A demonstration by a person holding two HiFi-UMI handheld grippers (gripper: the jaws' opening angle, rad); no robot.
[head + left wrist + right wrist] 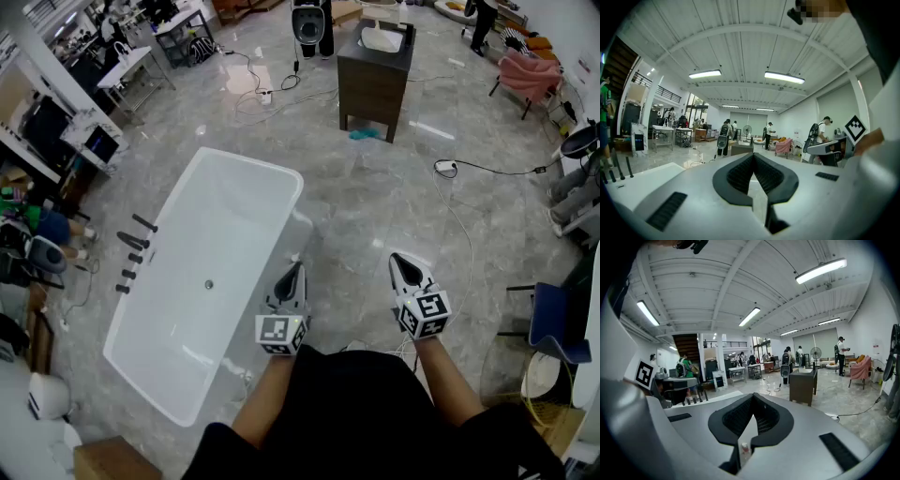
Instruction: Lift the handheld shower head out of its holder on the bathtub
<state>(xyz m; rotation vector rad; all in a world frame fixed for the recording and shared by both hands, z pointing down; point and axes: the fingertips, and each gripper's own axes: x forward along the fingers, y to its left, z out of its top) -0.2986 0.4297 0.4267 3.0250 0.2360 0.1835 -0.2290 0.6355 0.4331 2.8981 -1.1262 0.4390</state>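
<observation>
A white freestanding bathtub [246, 192] stands on the grey floor at the left of the head view. A row of black fittings [134, 254] rises along its left rim; the longest, slanted one [132, 240] looks like the handheld shower head, though it is too small to be sure. My left gripper [297, 269] is shut and empty, hovering by the tub's right rim. Further right, over bare floor, my right gripper [399, 259] is also shut and empty. In the left gripper view the shut jaws [753, 155] point across the room, with the black fittings [616, 164] at far left. The right gripper view shows its shut jaws [752, 397] and the fittings [692, 399] beyond the tub.
A dark cabinet with a basin [375, 67] stands ahead, and a cable [461, 170] trails over the floor to its right. A blue chair [555, 325] is at the right, desks [103, 141] and clutter at the left, a cardboard box [111, 459] at bottom left. People stand in the distance.
</observation>
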